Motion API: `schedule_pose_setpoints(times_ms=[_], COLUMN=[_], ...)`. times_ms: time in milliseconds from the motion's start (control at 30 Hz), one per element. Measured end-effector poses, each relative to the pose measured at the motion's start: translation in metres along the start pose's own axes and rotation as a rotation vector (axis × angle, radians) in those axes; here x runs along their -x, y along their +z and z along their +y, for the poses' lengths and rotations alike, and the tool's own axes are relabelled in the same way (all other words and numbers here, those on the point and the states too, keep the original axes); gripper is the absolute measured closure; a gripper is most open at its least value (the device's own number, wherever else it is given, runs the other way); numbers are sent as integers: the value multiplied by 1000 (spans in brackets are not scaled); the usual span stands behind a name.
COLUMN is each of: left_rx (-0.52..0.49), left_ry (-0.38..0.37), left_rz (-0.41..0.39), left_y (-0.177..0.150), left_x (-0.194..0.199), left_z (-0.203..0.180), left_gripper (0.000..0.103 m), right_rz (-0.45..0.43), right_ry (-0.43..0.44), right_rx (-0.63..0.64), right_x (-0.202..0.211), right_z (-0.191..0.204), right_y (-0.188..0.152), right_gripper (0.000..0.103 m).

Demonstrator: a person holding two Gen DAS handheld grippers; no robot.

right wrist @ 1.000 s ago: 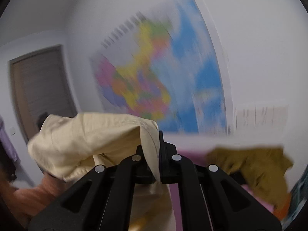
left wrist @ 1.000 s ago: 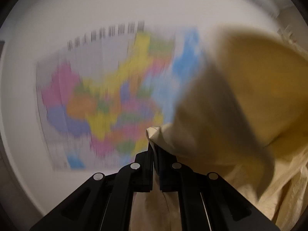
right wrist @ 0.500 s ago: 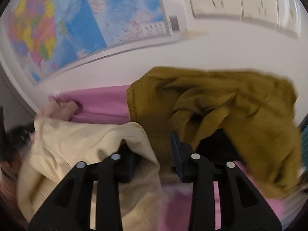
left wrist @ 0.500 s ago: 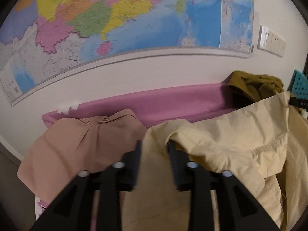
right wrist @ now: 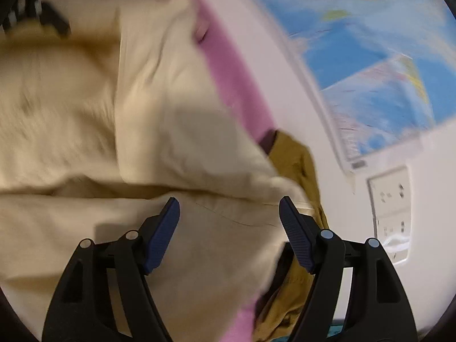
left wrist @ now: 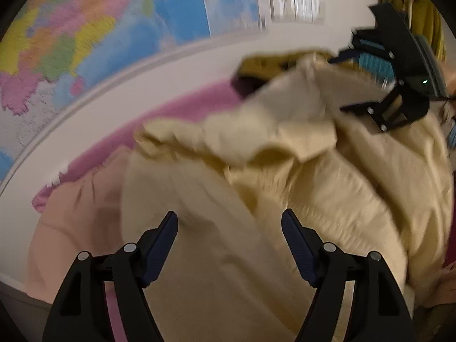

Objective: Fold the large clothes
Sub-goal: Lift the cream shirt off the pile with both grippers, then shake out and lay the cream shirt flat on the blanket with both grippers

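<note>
A large cream-yellow garment (left wrist: 285, 176) lies rumpled on a pink cloth-covered surface (left wrist: 176, 108); it fills the left of the right wrist view as the same garment (right wrist: 119, 142). My left gripper (left wrist: 229, 222) hangs just above it, jaws opening, pads apart from the fabric. My right gripper (right wrist: 229, 208) is over the garment's edge, jaws opening too, nothing pinched. In the left wrist view the right gripper (left wrist: 356, 82) shows at upper right, above the far part of the garment.
A peach garment (left wrist: 74, 225) lies left of the cream one. An olive-mustard garment (right wrist: 296, 165) is heaped against the wall to the right. A coloured map (left wrist: 114, 28) hangs on the wall behind, and wall sockets (right wrist: 390, 196) sit beside it.
Both grippers were shut on the cream garment held up before the map. They swung down toward the surface and opened, and the garment dropped onto the pink cloth.
</note>
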State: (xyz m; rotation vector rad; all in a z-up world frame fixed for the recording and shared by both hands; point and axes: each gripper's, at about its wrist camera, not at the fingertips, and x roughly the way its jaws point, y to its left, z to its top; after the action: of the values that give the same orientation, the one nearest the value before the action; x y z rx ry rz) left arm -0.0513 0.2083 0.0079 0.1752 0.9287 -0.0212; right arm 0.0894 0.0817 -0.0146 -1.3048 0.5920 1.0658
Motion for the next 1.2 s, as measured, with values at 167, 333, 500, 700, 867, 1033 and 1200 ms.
schedule_pose_setpoints(times_ms=[167,333,500,700,867,1033,1200], left_rx=[110,241,336,368,218,126,126], left_ry=[15,66,185,152,44,-47,-48], left_rz=[44,-71,-161,-94,-128,-123,-35], left_y=[1,20,55,59,35,21,12], left_x=[-20,3,13,-16,2,8,-9], left_z=[28,76,120,137,92,63,56], left_gripper=[97,101,102,76,53,36,37], right_rz=[2,-211,-312,-234,-222,-185,-131], right_ry=[155,368,376,370,255,155,197], right_rx=[-150,-623,-1107,-891,-457,-94,-104], right_x=[-27,-10,-33,-43,-7,-6,-43], right_z=[-22,-119,-208,-165,-98,-36,-37], right_y=[5,-12,-48,-24,-5,8,23], right_gripper=[99,103,103,69,37,27,75])
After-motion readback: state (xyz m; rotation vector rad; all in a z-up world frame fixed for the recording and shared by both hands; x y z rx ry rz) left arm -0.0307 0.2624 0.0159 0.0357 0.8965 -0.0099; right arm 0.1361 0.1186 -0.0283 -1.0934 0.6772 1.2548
